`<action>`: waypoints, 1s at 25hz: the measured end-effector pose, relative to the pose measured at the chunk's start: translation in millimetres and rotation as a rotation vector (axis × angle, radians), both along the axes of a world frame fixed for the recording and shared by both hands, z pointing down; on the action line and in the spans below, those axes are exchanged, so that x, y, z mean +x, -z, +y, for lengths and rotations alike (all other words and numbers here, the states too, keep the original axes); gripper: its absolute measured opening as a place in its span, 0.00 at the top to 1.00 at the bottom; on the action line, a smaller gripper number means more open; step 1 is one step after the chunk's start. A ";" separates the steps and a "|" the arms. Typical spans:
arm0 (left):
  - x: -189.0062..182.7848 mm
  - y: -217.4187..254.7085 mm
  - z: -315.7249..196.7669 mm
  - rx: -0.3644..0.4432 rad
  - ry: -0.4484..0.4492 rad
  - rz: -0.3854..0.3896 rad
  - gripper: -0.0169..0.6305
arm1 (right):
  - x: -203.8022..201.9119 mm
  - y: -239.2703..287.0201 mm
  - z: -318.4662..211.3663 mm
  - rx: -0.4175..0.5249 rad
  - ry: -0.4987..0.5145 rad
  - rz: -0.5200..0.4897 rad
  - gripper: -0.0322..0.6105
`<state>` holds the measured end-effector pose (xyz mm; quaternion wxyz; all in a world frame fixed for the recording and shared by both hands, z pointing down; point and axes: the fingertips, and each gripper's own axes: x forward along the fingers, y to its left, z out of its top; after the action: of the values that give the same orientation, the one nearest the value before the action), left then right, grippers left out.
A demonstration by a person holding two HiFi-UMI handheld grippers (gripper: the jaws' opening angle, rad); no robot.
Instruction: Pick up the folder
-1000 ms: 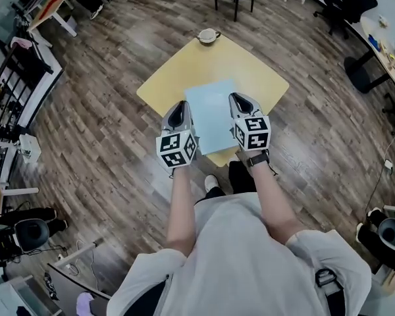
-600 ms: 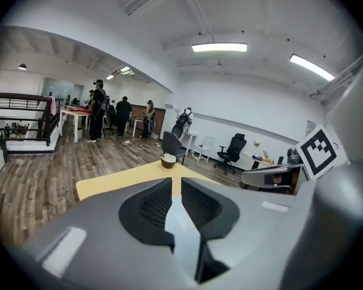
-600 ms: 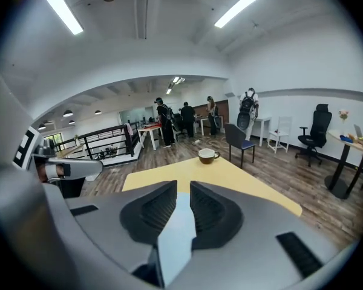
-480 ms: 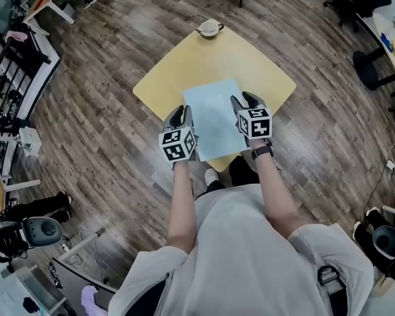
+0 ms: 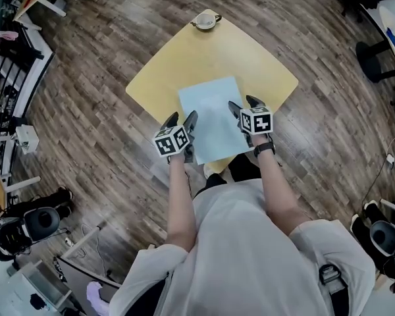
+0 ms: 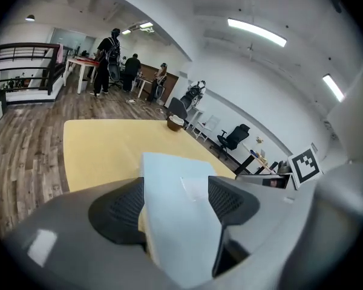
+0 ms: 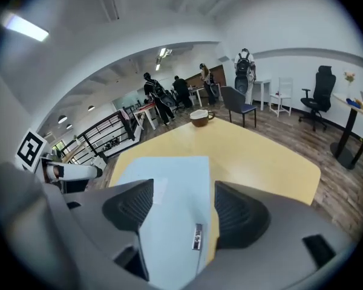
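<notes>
The pale blue folder (image 5: 210,117) lies flat on the yellow table (image 5: 184,58), its near edge at the table's near corner. My left gripper (image 5: 182,120) is at the folder's near left corner and my right gripper (image 5: 245,105) at its near right side. Both sets of jaws are opening. In the left gripper view the folder (image 6: 172,180) runs through the gap between the dark pads (image 6: 118,213) without being pinched. The right gripper view shows the folder (image 7: 169,177), with a small label on its edge, the same way between its pads (image 7: 239,213).
A small bowl-like cup (image 5: 205,21) stands at the table's far corner. Wood floor surrounds the table. Office chairs (image 5: 375,51) and desks stand at the right, a black railing (image 5: 6,78) at the left. Several people (image 6: 112,56) stand far off at desks.
Both grippers came down with the folder, away from the camera toward the table. Their jaws, shut before, now stand apart, and the folder rests on the tabletop.
</notes>
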<state>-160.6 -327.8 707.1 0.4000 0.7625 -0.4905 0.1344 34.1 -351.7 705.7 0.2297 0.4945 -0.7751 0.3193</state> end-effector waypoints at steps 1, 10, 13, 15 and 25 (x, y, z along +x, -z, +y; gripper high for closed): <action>1.0 -5.3 0.4 -0.015 -0.008 -0.007 0.49 | 3.0 -4.3 -1.0 -0.007 -0.001 0.012 0.51; 8.9 -39.6 -3.7 -0.111 0.006 0.020 0.40 | 7.5 -46.1 -2.7 -0.154 -0.072 -0.132 0.45; 19.5 -51.7 -1.2 -0.162 -0.001 0.068 0.33 | 4.1 -62.6 3.5 -0.219 -0.064 -0.176 0.43; 25.7 -58.1 0.8 -0.186 -0.004 0.093 0.30 | 2.2 -72.1 7.3 -0.248 -0.055 -0.174 0.42; 33.6 -89.5 7.1 -0.278 0.024 0.071 0.28 | -0.2 -85.0 10.8 -0.280 -0.065 -0.225 0.42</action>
<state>-127.0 -320.7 796.7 0.5205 0.6980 -0.4617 0.1693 33.9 -340.9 790.7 0.1979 0.4436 -0.7274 0.4847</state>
